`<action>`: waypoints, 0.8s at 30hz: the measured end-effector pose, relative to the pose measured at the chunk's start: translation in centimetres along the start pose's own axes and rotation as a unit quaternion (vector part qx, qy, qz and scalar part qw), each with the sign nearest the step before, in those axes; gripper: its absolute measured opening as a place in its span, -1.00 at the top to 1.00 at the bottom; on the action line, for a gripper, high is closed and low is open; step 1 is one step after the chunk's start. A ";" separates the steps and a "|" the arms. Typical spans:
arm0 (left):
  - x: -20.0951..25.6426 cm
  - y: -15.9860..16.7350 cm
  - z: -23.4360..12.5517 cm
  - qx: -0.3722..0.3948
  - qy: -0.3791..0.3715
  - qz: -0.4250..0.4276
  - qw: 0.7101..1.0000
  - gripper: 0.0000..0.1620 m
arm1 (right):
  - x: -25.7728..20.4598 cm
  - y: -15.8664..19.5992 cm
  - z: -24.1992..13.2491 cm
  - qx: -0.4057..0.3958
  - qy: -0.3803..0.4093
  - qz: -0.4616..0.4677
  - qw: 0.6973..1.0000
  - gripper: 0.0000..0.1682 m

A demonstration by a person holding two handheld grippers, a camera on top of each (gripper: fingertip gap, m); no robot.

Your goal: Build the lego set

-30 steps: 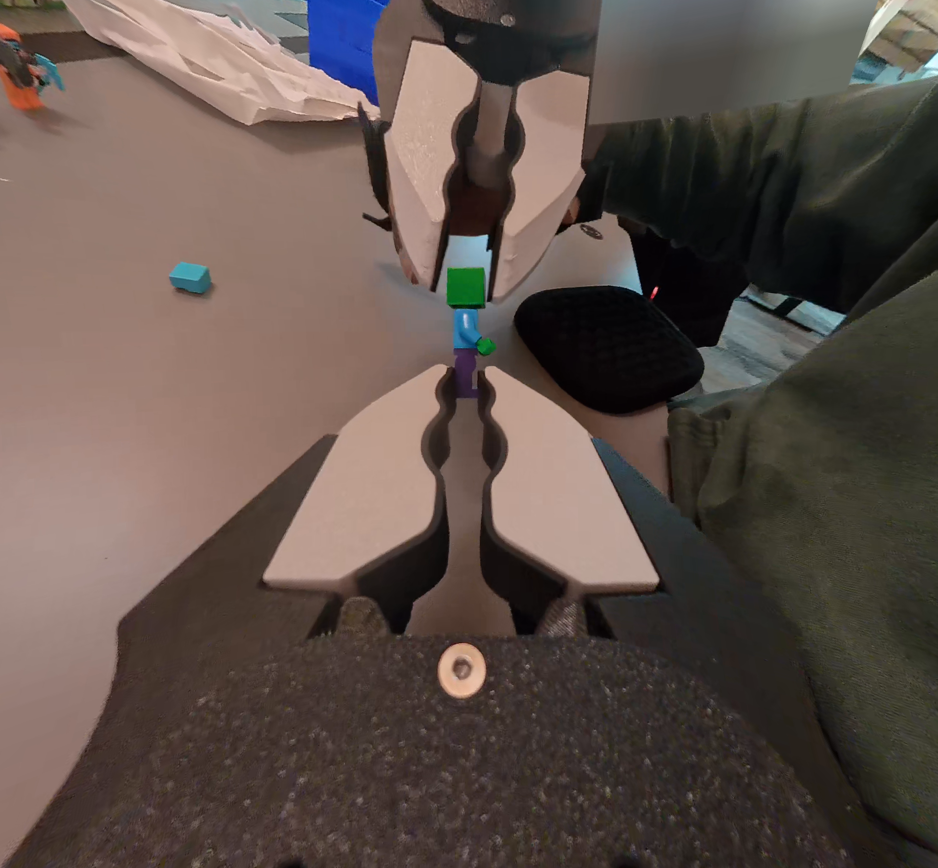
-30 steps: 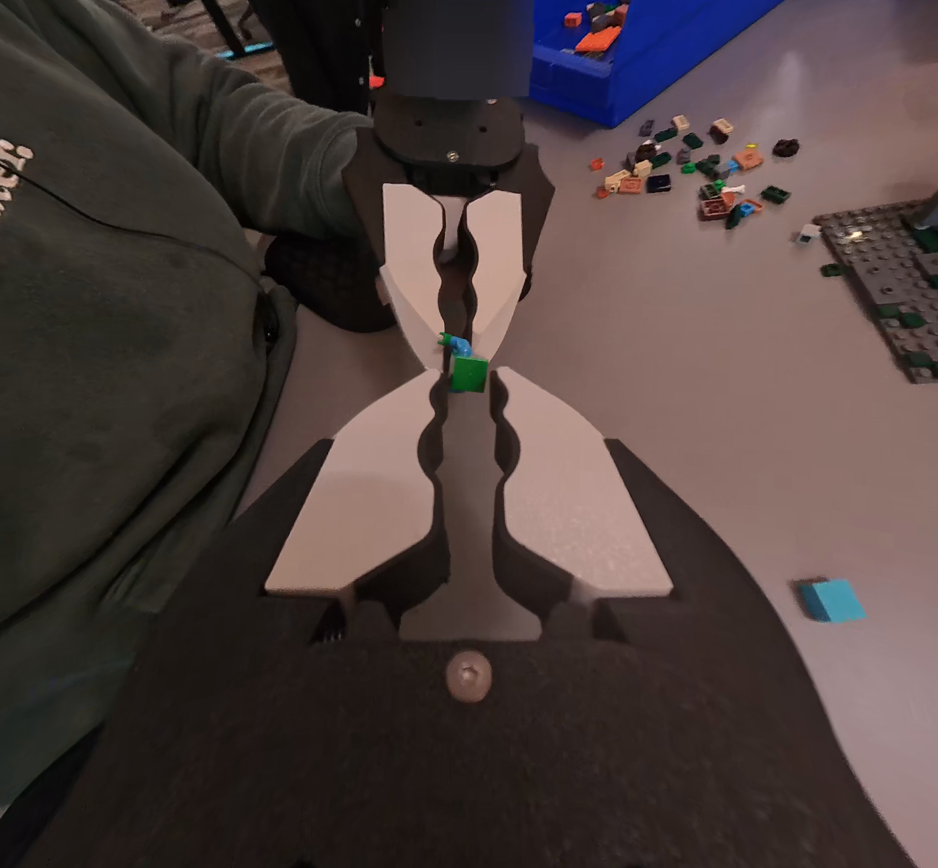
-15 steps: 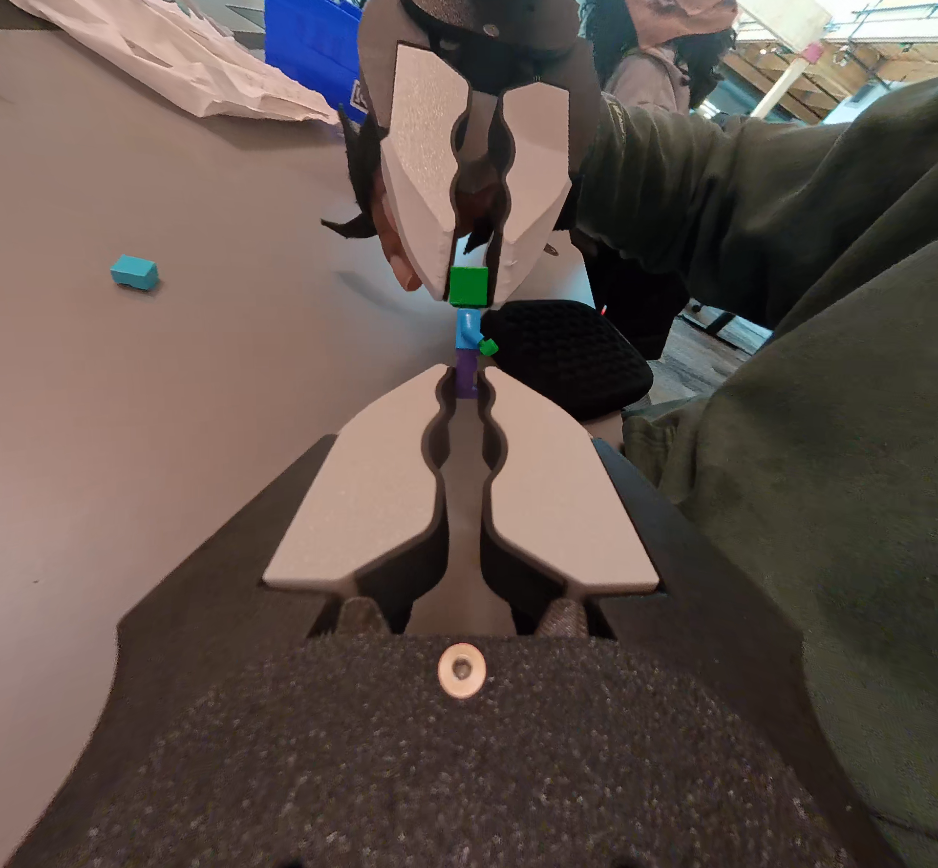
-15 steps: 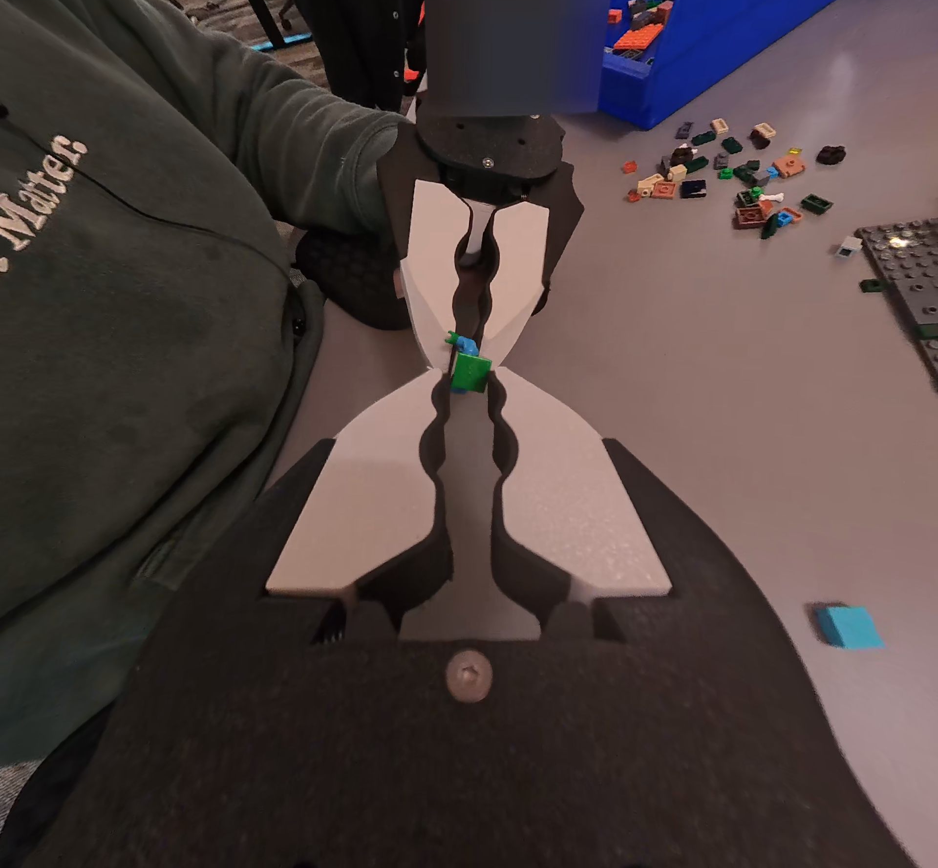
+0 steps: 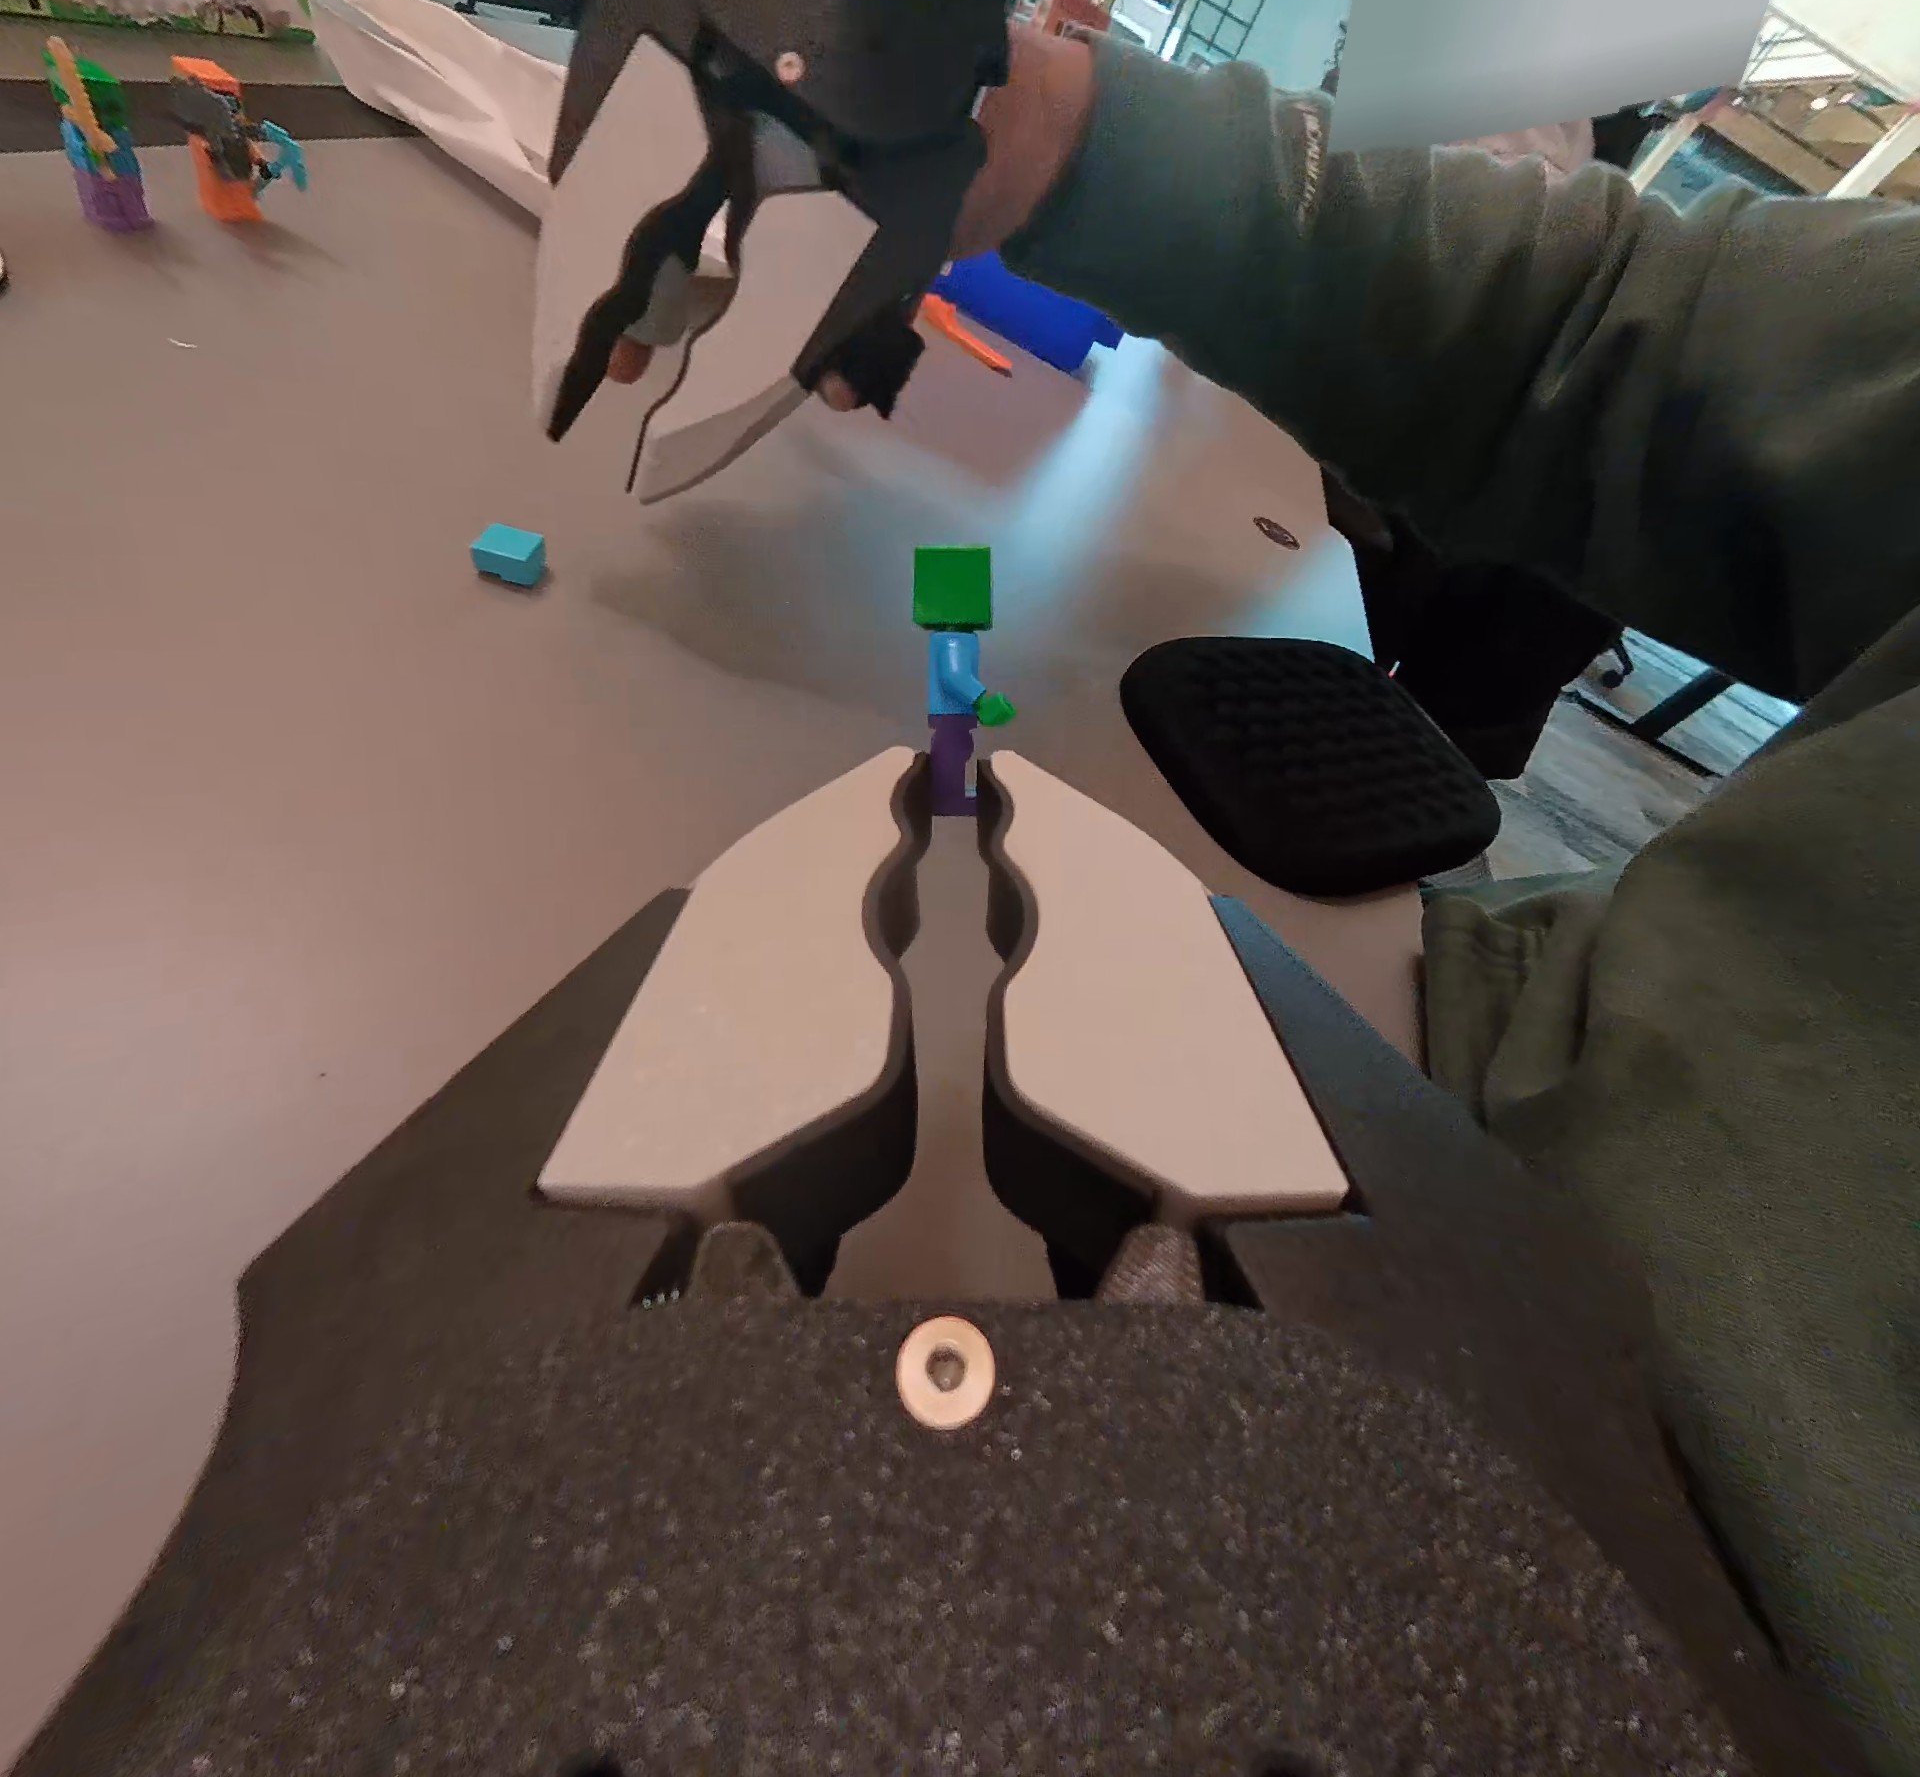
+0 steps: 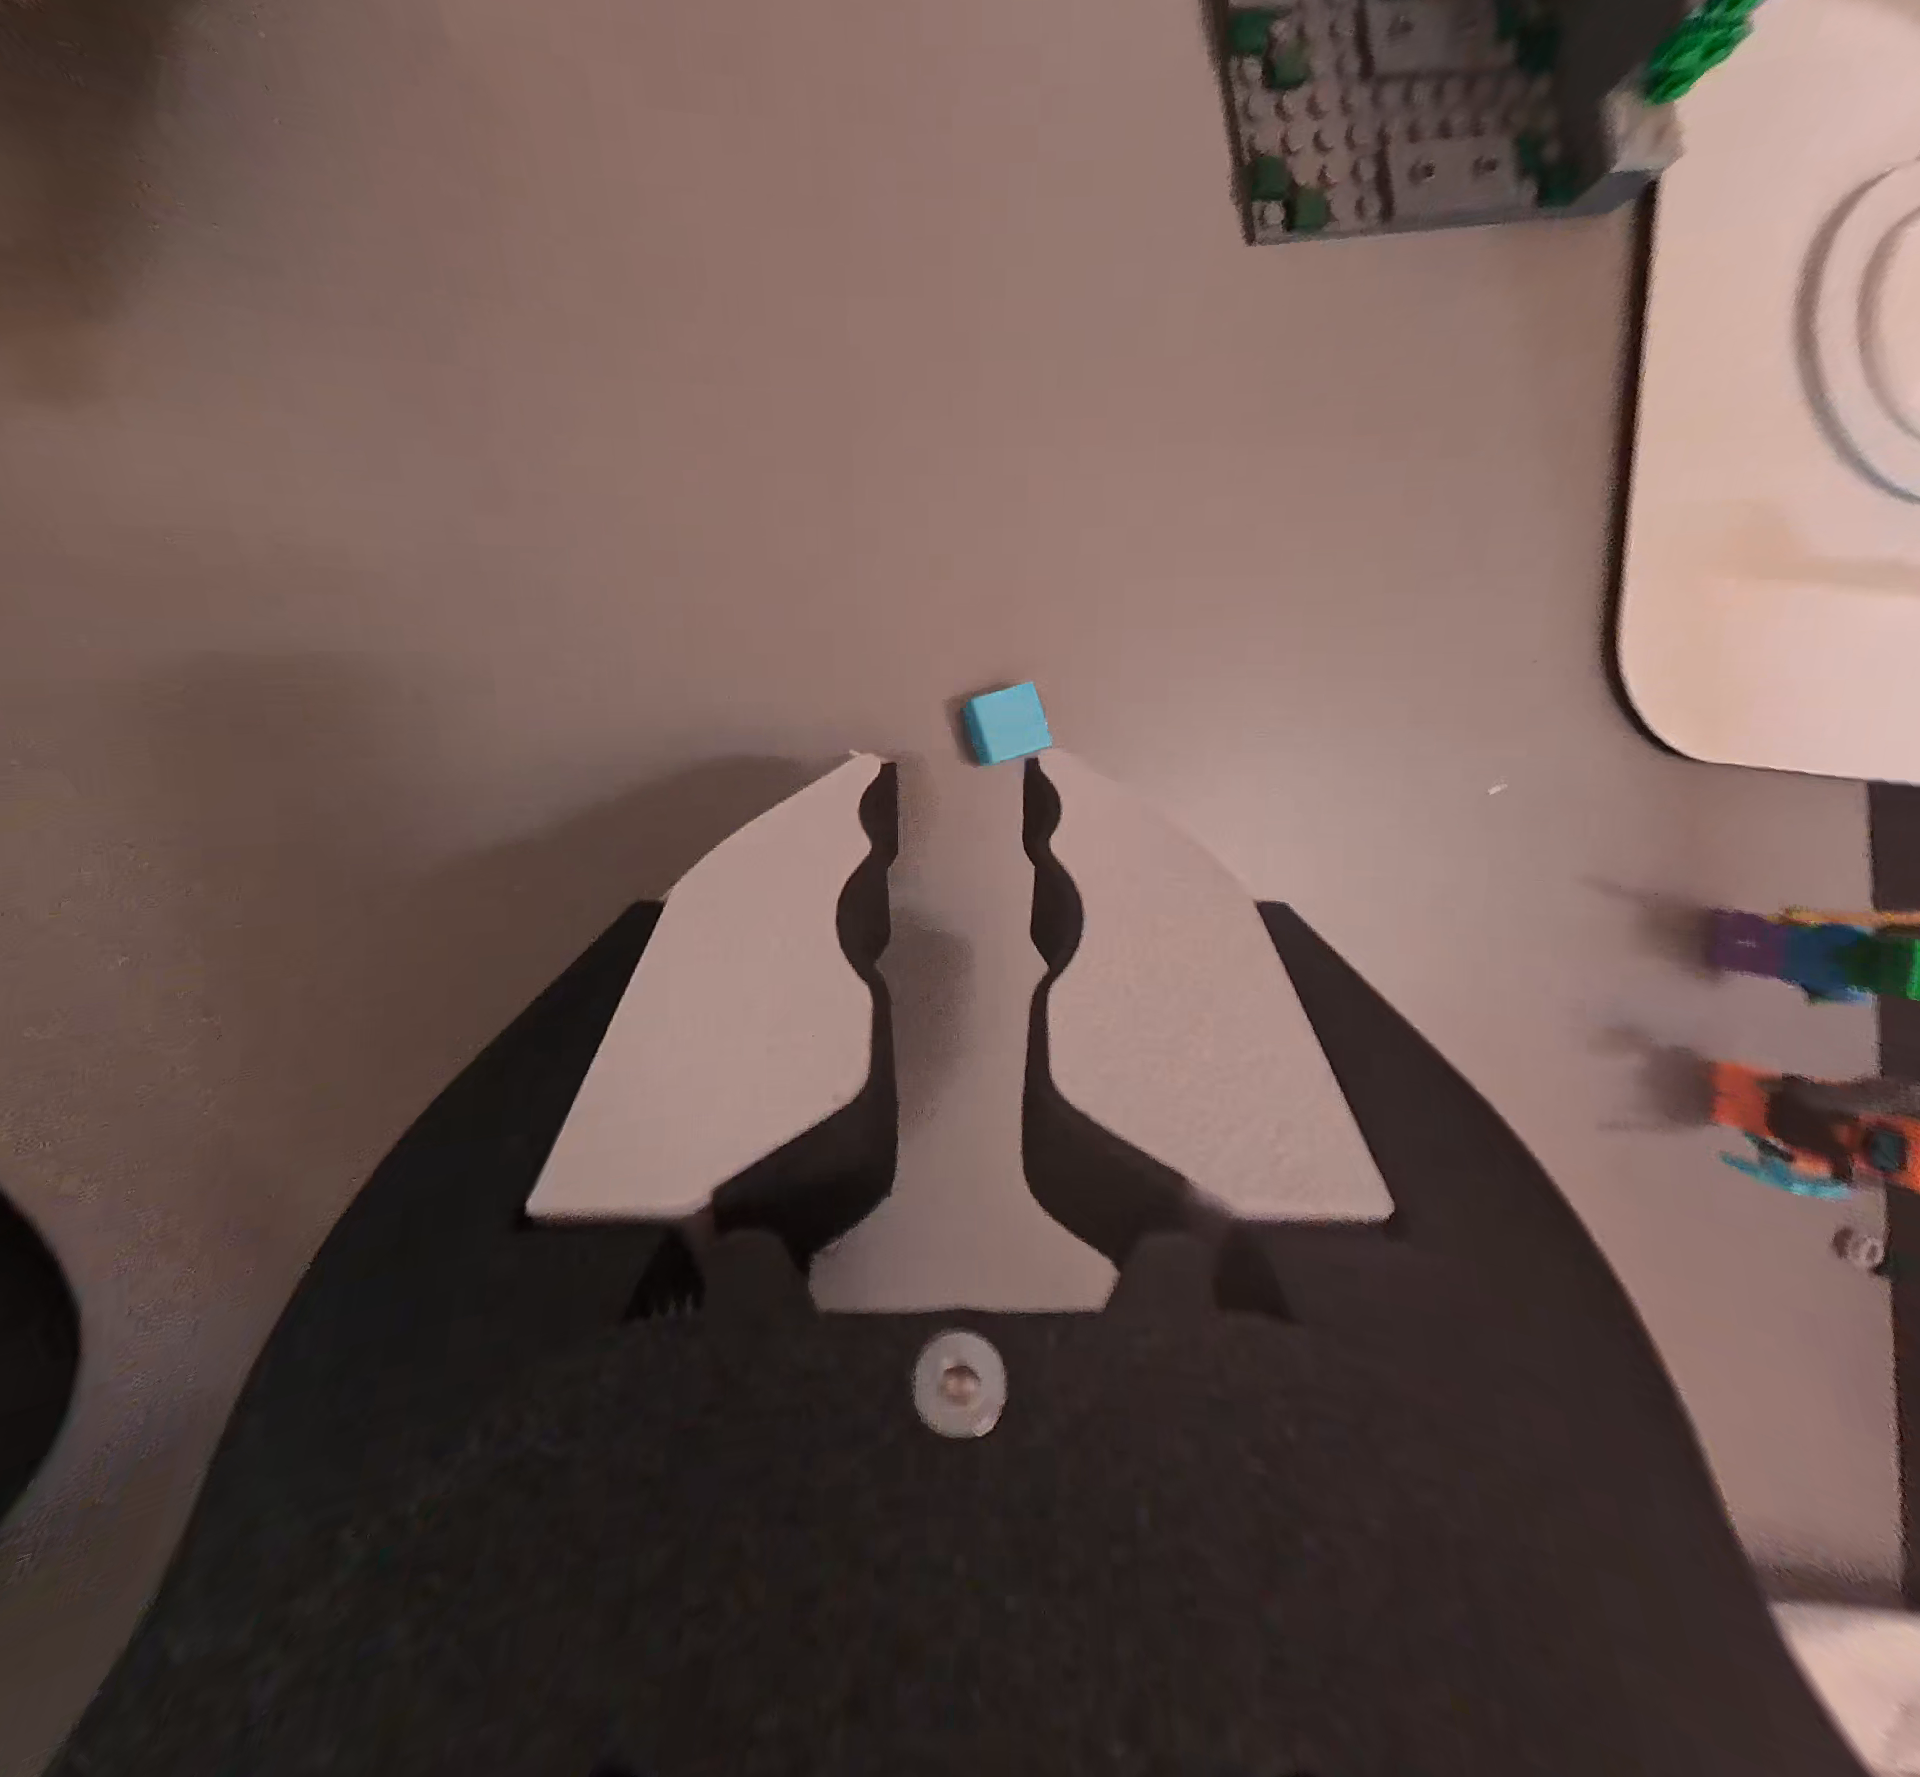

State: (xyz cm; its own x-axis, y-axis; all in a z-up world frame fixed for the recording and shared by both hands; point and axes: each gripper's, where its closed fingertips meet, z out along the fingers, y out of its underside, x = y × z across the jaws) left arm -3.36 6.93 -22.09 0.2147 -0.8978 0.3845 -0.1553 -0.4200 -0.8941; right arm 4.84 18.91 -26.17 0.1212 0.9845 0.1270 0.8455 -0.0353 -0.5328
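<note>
Two views differ: your left hand-held gripper (image 5: 954,771) clamps the minifigure (image 5: 954,678), while your right hand-held gripper (image 6: 958,763), fingers apart, shows the grey build (image 6: 1392,54).

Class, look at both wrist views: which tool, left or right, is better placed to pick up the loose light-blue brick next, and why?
Right. The right tool is open, empty and pointed down at the light-blue brick, which lies just past its fingertips. The left tool is shut on the green-headed minifigure, gripped at its purple legs, so it is occupied.

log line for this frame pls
left gripper: shut on minifigure legs | right gripper: open, empty, over blue brick | phase: reaching for brick
</note>
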 end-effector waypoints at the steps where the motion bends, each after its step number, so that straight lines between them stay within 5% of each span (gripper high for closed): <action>1: 0.0 0.0 0.0 0.001 -0.001 0.000 1.000 0.90 | 0.3 0.1 0.5 -0.011 -0.007 -0.007 1.000 0.72; 10: -0.3 0.0 -0.1 0.000 -0.003 0.000 1.000 0.91 | 1.4 0.8 3.2 -0.071 -0.068 -0.040 0.994 0.68; 14: -0.2 0.1 -0.2 -0.002 0.002 -0.003 1.000 0.91 | 0.9 1.0 3.5 -0.075 -0.096 -0.039 0.992 0.82; 18: -0.3 0.0 -0.3 -0.002 0.005 -0.014 1.000 0.90 | -0.5 -1.7 2.1 0.019 -0.172 0.047 0.984 0.82; 24: -0.2 -0.1 -0.3 0.000 0.009 -0.018 1.000 0.90 | -2.7 -5.5 -2.1 0.164 -0.314 0.159 0.922 0.82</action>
State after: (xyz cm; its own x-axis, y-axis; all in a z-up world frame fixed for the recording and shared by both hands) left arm -3.70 7.10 -22.04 0.2026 -0.8844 0.4206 -0.1485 -0.4523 -0.8794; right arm 0.96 16.09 -21.81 -0.0760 0.8430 -0.5326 0.6049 -0.3857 -0.6967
